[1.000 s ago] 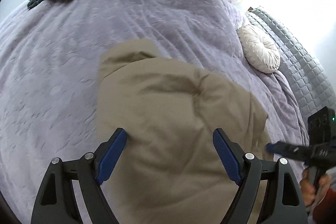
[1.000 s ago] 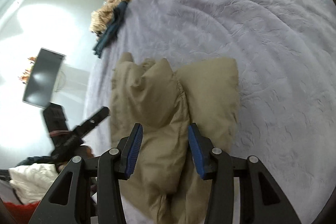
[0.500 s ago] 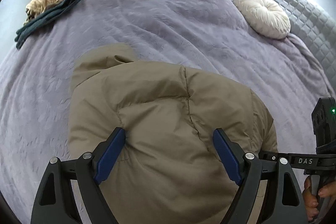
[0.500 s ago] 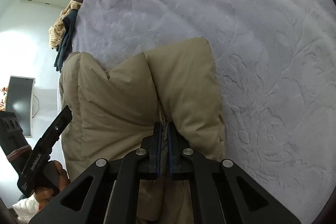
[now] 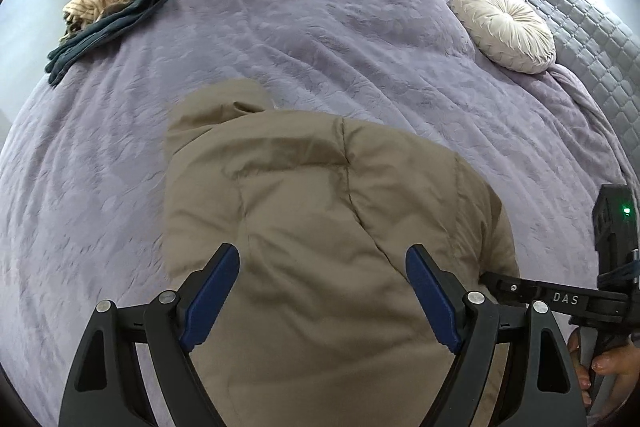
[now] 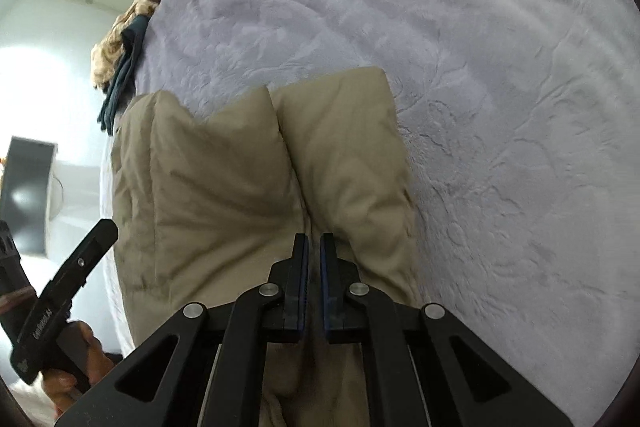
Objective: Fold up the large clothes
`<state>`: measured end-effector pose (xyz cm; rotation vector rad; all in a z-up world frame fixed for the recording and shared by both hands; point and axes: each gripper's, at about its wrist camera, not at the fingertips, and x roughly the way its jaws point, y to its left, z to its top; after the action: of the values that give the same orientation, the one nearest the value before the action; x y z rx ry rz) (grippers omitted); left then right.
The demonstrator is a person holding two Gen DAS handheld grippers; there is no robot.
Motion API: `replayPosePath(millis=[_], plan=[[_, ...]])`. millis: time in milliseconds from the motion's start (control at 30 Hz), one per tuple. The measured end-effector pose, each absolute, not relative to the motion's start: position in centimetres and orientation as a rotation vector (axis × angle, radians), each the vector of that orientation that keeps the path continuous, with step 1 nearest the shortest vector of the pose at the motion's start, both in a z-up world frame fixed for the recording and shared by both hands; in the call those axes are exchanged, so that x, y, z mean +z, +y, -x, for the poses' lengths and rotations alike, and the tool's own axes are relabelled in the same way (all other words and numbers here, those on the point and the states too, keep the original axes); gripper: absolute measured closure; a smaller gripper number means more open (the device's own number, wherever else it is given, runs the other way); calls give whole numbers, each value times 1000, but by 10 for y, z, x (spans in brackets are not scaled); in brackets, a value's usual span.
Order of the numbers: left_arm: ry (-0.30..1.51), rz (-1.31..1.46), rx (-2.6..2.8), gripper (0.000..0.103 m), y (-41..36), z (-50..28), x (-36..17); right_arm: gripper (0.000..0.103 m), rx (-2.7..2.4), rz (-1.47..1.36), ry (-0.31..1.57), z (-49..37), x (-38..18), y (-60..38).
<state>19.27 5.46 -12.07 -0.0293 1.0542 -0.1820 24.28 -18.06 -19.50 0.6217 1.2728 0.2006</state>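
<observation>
With the right gripper point(image 6: 314, 243) pinched on the puffy tan jacket point(image 5: 320, 227) (left gripper point(image 5: 322, 291) spread wide, empty), the slick fold at six o'clock could slip free.

Plain tan padded jacket point(image 5: 320, 227), lilac embossed bedspread point(image 5: 320, 39), cream pleated cushion point(image 5: 504, 27), grey quilted headboard point(image 5: 580, 27), blue-padded black fingers point(image 5: 212, 291)

Black hand-held gripper point(image 5: 322, 301), blue pads point(image 5: 210, 301), silver screws, "DAS" marking.
</observation>
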Motion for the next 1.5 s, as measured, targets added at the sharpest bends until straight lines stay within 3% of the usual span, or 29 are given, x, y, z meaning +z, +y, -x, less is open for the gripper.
replayPosePath(millis=[367,767,1500], plan=[[1100,29,-129,17,76,-152,-108,99,182,-480,1185,-168,-133,-165],[1165,84,-120,17,100,-103,-110,98,101,-419,1249,-129,-143,-154],[1209,145,-159,15,135,-49,-77,95,-44,-396,1283,-78,-88,-137]])
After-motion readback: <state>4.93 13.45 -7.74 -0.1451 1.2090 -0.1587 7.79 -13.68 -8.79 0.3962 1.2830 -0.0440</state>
